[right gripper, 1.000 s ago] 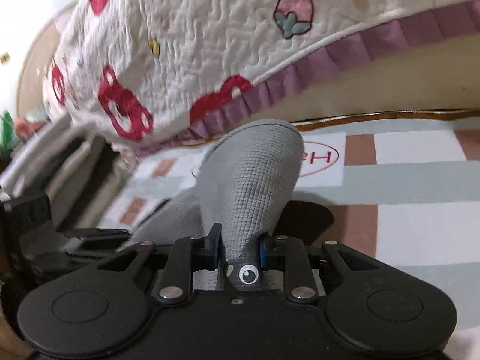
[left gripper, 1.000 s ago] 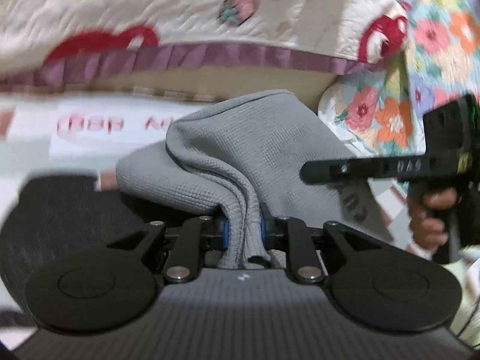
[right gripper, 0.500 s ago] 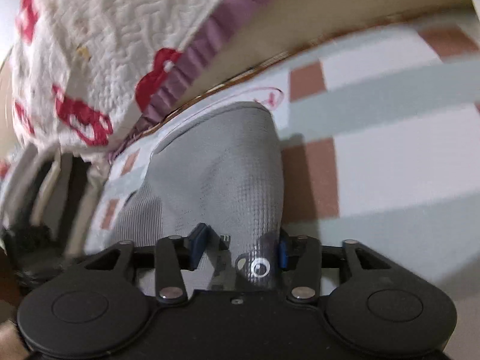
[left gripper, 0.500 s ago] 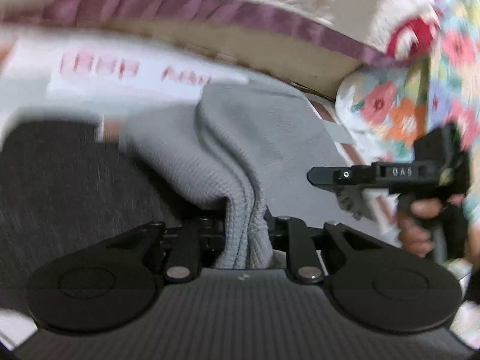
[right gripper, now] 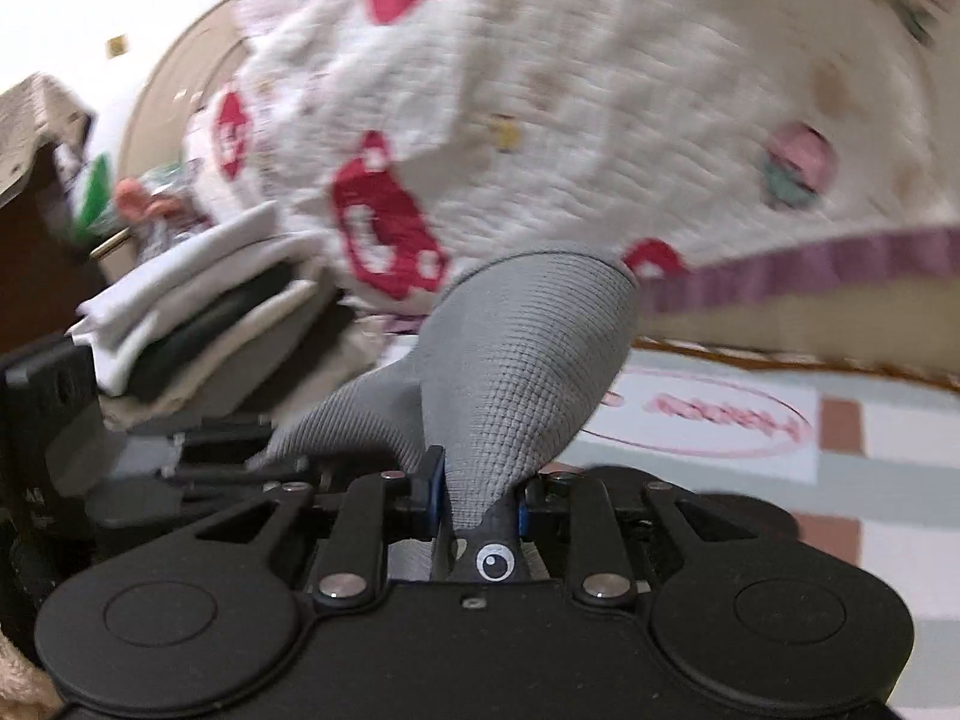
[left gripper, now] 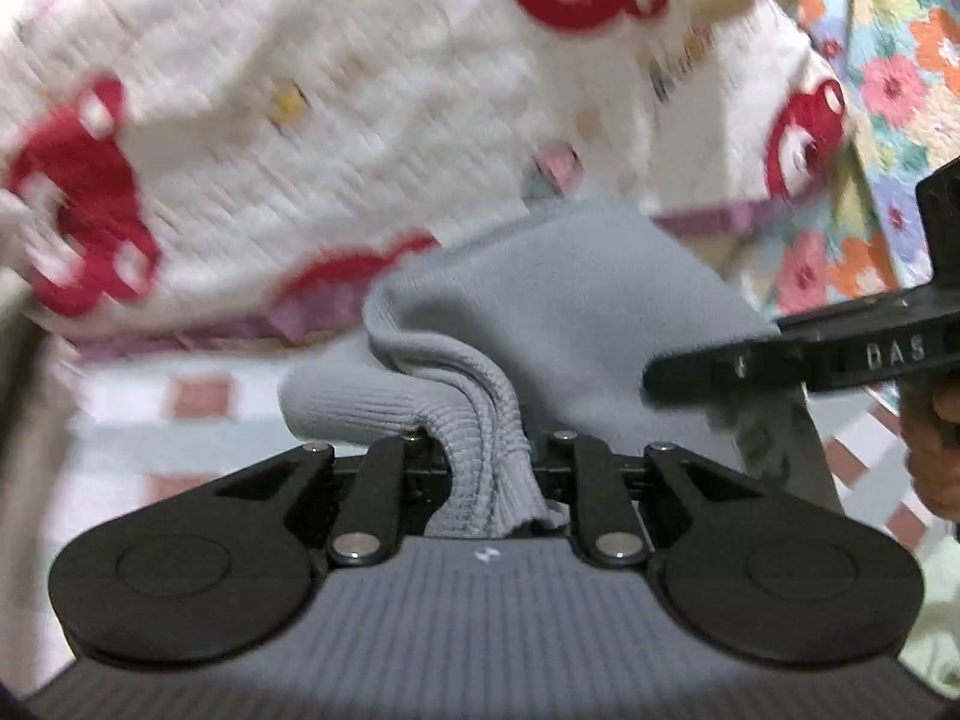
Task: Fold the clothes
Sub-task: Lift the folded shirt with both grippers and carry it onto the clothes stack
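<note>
Your left gripper pinches the grey garment's ribbed hem; right gripper, jaws just narrowed, clamps its printed edge.

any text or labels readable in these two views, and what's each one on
"DAS" - white letters on the black finger of the right gripper, in the left wrist view.
Pink lettering inside an oval on the floor mat: too blurred to read.
Small print on the white quilt: too blurred to read.
</note>
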